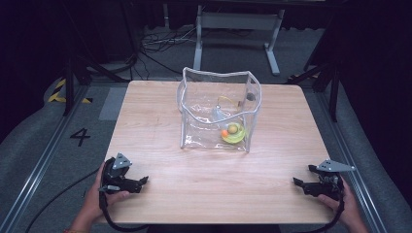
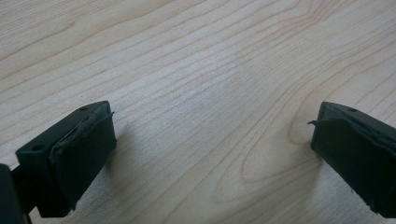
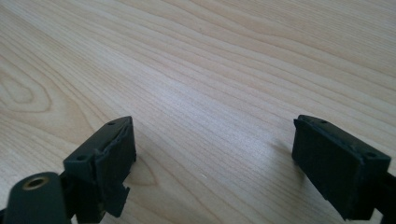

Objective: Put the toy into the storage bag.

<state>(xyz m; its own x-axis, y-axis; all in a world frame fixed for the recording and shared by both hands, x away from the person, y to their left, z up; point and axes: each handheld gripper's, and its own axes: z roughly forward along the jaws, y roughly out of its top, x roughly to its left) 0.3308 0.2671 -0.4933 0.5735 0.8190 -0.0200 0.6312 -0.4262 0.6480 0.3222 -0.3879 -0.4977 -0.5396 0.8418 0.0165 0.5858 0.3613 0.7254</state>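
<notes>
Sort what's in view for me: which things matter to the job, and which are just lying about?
In play:
- clear bag, standing open mid-table
- yellow ring toy and orange ball inside it
- left gripper, open
- right gripper, open

Lying about:
- cables on the floor
- grey stand behind the table

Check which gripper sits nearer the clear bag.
Left, by a small margin. The left gripper rests at the near-left table edge, the right gripper at the near-right edge; the clear bag stands mid-table, beyond both.
</notes>
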